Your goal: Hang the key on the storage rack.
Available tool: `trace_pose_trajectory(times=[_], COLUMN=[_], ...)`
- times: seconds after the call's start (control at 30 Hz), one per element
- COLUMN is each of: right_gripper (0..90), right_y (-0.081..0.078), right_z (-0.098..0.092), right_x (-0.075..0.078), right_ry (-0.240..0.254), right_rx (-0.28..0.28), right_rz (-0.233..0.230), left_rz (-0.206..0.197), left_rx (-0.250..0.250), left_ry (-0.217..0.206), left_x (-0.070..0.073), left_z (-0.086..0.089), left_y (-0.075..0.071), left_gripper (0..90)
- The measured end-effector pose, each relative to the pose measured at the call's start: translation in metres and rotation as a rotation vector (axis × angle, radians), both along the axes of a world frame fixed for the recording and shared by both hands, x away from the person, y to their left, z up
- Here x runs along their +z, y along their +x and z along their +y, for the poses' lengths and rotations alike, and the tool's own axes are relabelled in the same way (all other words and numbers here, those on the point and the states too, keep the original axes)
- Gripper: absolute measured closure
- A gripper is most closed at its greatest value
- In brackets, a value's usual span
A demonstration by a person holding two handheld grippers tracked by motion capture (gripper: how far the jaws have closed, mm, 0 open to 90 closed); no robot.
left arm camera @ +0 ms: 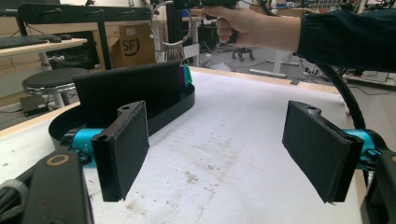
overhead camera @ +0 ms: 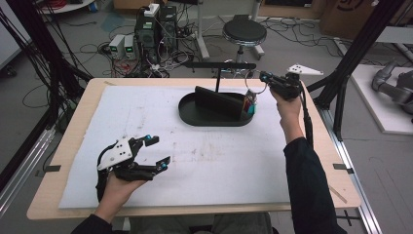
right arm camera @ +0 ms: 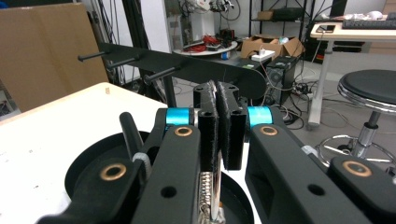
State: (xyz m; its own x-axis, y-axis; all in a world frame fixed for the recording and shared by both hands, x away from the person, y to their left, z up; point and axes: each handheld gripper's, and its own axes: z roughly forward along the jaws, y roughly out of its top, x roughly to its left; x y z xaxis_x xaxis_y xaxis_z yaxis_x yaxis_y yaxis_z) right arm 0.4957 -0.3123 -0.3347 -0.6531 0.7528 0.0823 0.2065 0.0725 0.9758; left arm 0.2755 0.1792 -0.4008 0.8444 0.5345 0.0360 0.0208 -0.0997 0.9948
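A black oval tray (overhead camera: 191,115) sits at the far middle of the white mat, with an upright black panel (overhead camera: 218,101) in it. A post behind it carries a black bar with pegs (overhead camera: 219,65). My right gripper (overhead camera: 263,76) hangs over the tray's right end, shut on a metal key ring (overhead camera: 254,87). Keys with coloured tags (overhead camera: 250,105) dangle from the ring just above that end of the tray. In the right gripper view the jaws (right arm camera: 218,91) are pressed together, with the pegged bar (right arm camera: 187,67) just beyond. My left gripper (overhead camera: 159,152) rests open at the near left, nothing between its pads (left arm camera: 322,149).
The white mat (overhead camera: 204,165) covers most of the wooden table (overhead camera: 78,122). A round stool (overhead camera: 244,33), computer boxes (overhead camera: 156,29) and loose cables lie on the floor beyond the far edge. Black frame posts (overhead camera: 360,44) stand at both sides.
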Motion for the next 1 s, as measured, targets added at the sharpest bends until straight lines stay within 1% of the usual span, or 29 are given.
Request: trace_pose_trajectory(times=[0.13,0.27,0.43,0.6,0.63,0.7,0.73,0.8,0.87,1.0], right_gripper=[87.8,87.6,87.0,84.4,84.1,82.2,81.7,77.2,76.7,67.5], right_y=[0.001,0.001,0.001,0.001,0.001,0.001,0.001,0.000,0.000,-0.005], right_z=[0.003,0.006,0.009,0.011,0.011,0.012,0.012,0.010,0.008,0.004], right_x=[-0.002,-0.003,-0.004,-0.005,-0.005,-0.005,-0.005,-0.005,-0.004,0.002], right_ry=[-0.012,-0.063,-0.085,-0.107,-0.111,-0.129,-0.130,-0.129,-0.123,-0.130], right_rx=[-0.019,-0.036,-0.058,-0.101,-0.103,-0.126,-0.135,-0.153,-0.160,-0.174], right_rz=[0.004,0.005,0.010,0.018,0.018,0.019,0.024,0.026,0.029,0.024], left_rz=[0.000,-0.001,-0.004,0.000,-0.001,-0.001,0.000,0.002,0.001,0.001], left_rx=[-0.002,-0.007,-0.007,-0.004,-0.004,-0.006,-0.006,-0.009,-0.009,-0.004], left_ry=[-0.001,0.001,-0.001,-0.001,0.000,0.001,0.001,0.003,0.004,0.011], left_x=[0.000,0.000,0.000,0.000,0.000,0.000,0.000,-0.001,-0.001,-0.001], left_z=[0.000,0.000,-0.001,0.000,0.000,0.000,-0.001,-0.001,-0.001,-0.001], left_y=[0.000,-0.001,-0.001,0.000,0.000,0.000,0.000,0.001,0.001,0.003], left_gripper=[22.7,22.6,22.2,22.1,22.1,22.1,22.1,22.2,22.2,22.1])
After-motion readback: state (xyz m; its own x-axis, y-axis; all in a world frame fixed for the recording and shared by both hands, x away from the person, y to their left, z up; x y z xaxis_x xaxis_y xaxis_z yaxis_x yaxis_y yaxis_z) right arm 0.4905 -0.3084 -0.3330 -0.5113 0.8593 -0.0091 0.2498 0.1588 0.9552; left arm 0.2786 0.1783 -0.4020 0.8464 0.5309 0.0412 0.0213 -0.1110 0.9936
